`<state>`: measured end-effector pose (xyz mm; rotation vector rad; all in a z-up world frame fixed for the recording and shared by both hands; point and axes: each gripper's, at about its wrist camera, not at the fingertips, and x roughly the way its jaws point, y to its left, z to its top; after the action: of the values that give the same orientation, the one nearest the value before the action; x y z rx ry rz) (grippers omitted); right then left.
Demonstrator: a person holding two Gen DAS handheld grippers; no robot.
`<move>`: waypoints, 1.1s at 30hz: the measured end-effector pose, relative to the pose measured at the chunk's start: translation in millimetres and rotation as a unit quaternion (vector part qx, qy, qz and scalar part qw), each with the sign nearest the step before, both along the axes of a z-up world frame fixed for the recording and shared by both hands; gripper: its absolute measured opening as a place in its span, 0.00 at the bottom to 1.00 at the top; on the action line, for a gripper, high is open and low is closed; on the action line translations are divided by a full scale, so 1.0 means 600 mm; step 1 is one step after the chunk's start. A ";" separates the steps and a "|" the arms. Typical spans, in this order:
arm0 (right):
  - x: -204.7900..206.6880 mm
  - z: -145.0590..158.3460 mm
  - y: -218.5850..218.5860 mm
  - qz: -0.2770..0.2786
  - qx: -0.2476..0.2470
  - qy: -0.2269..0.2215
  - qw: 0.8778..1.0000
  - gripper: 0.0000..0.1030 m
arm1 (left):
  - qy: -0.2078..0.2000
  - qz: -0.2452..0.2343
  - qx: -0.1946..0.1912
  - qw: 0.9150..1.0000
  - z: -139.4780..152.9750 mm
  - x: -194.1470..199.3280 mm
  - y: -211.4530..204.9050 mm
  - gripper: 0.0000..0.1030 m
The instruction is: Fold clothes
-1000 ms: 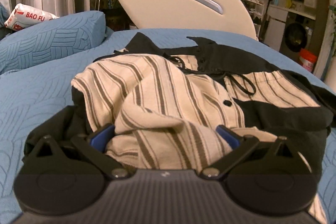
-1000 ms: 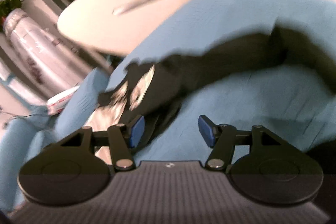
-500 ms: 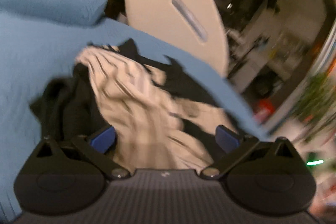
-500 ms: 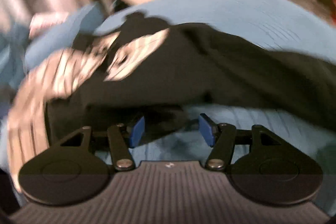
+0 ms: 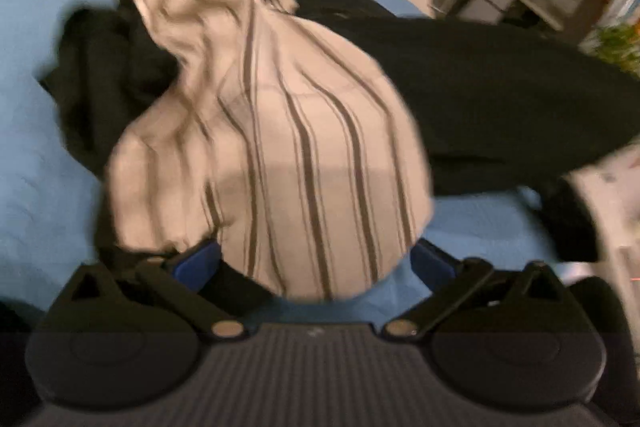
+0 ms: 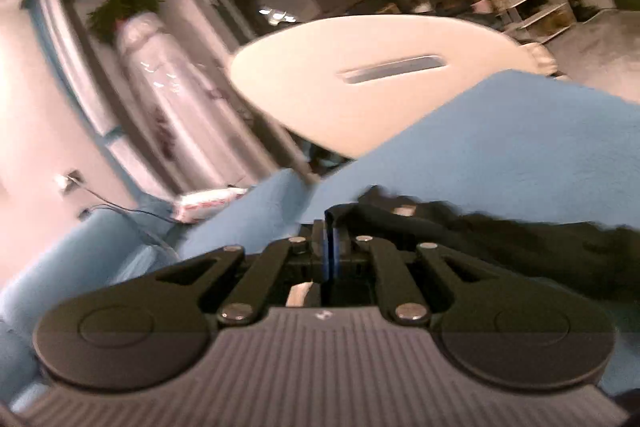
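Since a moment ago the right gripper (image 6: 330, 255) has closed, now pinching the black garment's (image 6: 520, 251) edge; the left gripper (image 5: 316, 261) is gaping around striped cloth (image 5: 280, 147) lying on the blue bedspread (image 5: 36, 187).

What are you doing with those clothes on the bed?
Someone is folding clothes with two hand-held grippers. The right gripper has its jaws pinched shut on the edge of a black garment lying on the blue bedspread. The left gripper is open, its jaws on either side of a bunched cream striped shirt, not gripping it.
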<state>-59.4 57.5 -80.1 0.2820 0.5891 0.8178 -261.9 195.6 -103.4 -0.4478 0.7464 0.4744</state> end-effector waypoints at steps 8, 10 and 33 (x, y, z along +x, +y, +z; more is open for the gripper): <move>0.029 -0.067 -0.006 -0.042 -0.132 0.074 0.988 0.10 | 0.037 -0.090 0.137 0.986 0.017 0.028 -0.015 0.29; 0.029 -0.063 -0.005 -0.074 -0.140 0.061 0.985 0.24 | 0.028 -0.089 0.102 0.990 0.037 0.032 0.023 0.09; -0.247 -0.069 0.256 0.280 -0.258 -0.354 0.854 0.51 | -0.115 0.070 0.002 0.991 0.170 -0.134 0.177 0.84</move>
<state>-207.6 211.2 -121.5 -0.7064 0.1567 1.1981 -342.5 302.0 -1.4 -0.5441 0.4940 0.5460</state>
